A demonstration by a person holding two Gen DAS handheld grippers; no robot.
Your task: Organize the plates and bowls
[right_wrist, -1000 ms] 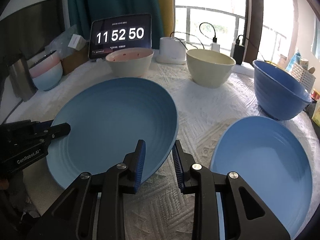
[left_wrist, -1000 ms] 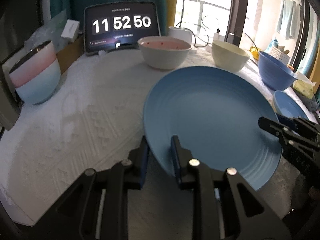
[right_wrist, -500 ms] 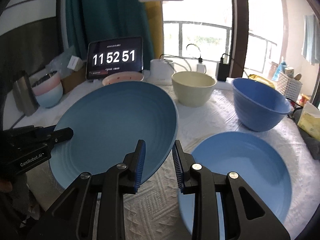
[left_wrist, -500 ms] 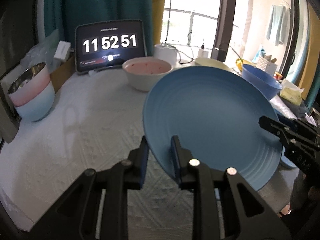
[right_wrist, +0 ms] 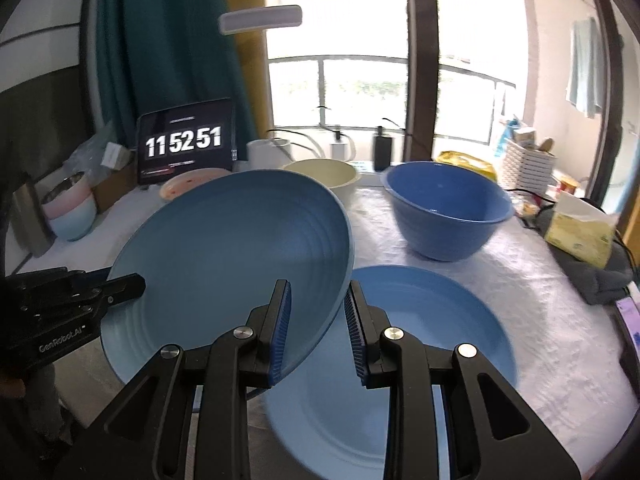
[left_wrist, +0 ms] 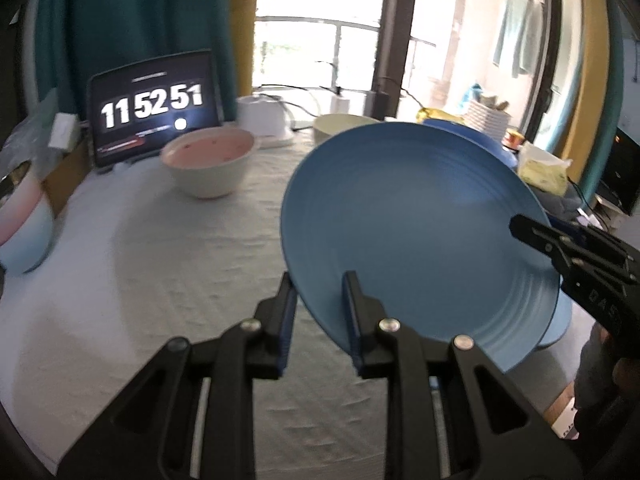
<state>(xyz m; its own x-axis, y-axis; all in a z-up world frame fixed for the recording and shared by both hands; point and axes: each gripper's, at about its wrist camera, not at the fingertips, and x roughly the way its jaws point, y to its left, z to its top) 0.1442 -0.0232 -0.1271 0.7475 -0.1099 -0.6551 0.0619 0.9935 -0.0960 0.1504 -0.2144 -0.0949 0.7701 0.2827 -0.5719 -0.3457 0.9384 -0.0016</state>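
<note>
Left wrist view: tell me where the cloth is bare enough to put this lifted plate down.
The widest bare cloth lies between the pink-and-blue stacked bowls, the pink bowl and the left gripper. Crowded: the far edge, with the clock tablet and cream bowl, and the right side, with the second blue plate and blue bowl.

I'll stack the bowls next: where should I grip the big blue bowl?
Take the blue bowl by its rim, one finger inside and one outside, coming down from above on the near side. It stands upright and open, and its walls are too wide to span.
</note>
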